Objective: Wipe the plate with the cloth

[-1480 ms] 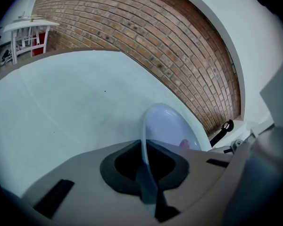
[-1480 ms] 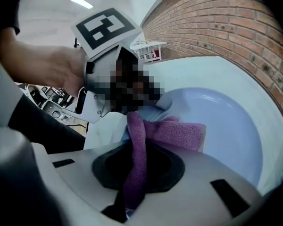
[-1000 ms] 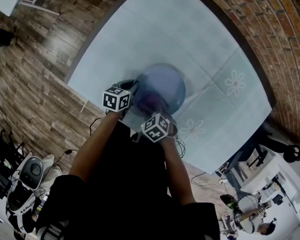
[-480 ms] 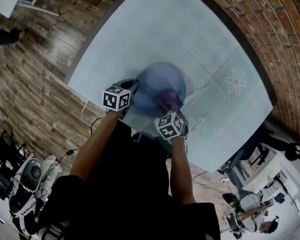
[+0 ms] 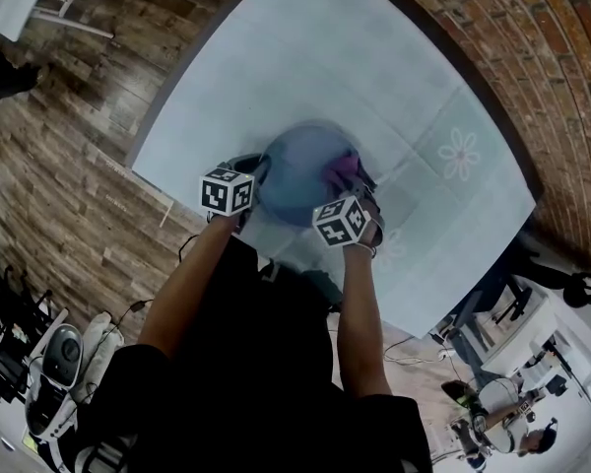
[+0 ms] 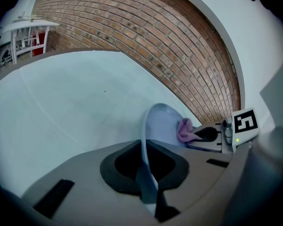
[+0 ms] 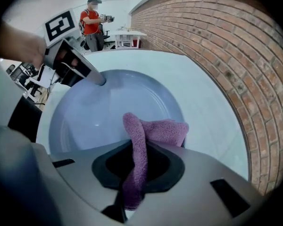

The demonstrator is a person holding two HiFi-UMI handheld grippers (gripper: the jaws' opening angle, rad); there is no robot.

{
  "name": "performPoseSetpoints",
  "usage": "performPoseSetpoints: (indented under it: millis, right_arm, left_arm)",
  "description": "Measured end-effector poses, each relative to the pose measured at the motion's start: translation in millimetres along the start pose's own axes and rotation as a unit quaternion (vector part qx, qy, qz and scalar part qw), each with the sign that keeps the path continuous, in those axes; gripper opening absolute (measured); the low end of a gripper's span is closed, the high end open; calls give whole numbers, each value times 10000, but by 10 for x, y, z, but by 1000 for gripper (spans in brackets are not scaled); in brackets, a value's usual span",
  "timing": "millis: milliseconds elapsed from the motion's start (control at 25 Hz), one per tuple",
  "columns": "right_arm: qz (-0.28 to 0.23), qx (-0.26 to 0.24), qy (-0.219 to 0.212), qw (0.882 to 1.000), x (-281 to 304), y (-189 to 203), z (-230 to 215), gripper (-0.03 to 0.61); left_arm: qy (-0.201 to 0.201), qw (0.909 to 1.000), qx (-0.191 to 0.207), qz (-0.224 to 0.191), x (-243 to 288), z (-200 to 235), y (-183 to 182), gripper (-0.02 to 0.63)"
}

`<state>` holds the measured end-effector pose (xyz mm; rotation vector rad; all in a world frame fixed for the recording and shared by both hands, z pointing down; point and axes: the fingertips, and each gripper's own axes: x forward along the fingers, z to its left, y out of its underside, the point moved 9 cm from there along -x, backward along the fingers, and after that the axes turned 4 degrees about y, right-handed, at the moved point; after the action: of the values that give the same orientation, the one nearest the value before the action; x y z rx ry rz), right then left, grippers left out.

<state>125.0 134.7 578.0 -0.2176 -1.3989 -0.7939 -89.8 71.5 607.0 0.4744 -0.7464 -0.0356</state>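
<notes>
1 plate (image 5: pixel 295 166), cloth (image 5: pixel 341 170), pale table (image 5: pixel 305 57), brick wall (image 6: pixel 132 32)

We see a plate (image 7: pixel 113 112) with a smooth, glossy face and a soft sheen. In the right gripper view, the cloth (image 7: pixel 155 131) at its five o'clock edge is fuzzy, matt terry. The left gripper (image 6: pixel 148 189) and right gripper (image 7: pixel 132 192) look like matt grey plastic. The table cover (image 5: pixel 305 67) is matt, creased fabric. In the head view, rough brick (image 5: pixel 532 77) lies at two o'clock and grainy wood planks (image 5: pixel 49 175) at nine.
</notes>
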Motion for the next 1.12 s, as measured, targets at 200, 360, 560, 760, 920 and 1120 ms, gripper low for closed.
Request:
performPoseSetpoints:
  millis: [200,360,560,760,920,1120]
  right_arm:
    - [-136,-4,338,9993,92,-163,-161,63]
    - [-610,319,402,9968,-53,-216,-204,63]
    - [-1634,1170,661,9774,-514,-244,-281,63]
    - [-2431,1898,821,9477,-929,-144,-331,63]
    - [-2992,2208,741,9253,-1262,-97,-268,63]
    - [-3660,2596,693,8910,-1663,-3,-170,63]
  left_arm:
    - [-42,10000,27,-9,-10,-9,7,46]
    - [48,10000,-60,51,8,-5,19,48]
    - [-18,9999,136,-22,-23,-36,28,49]
    - [-145,9988,243,-394,-127,-121,-27,58]
    - [-274,9955,472,-769,-358,-270,-120,67]
    - [-90,9769,1473,-1546,-725,-838,-191,64]
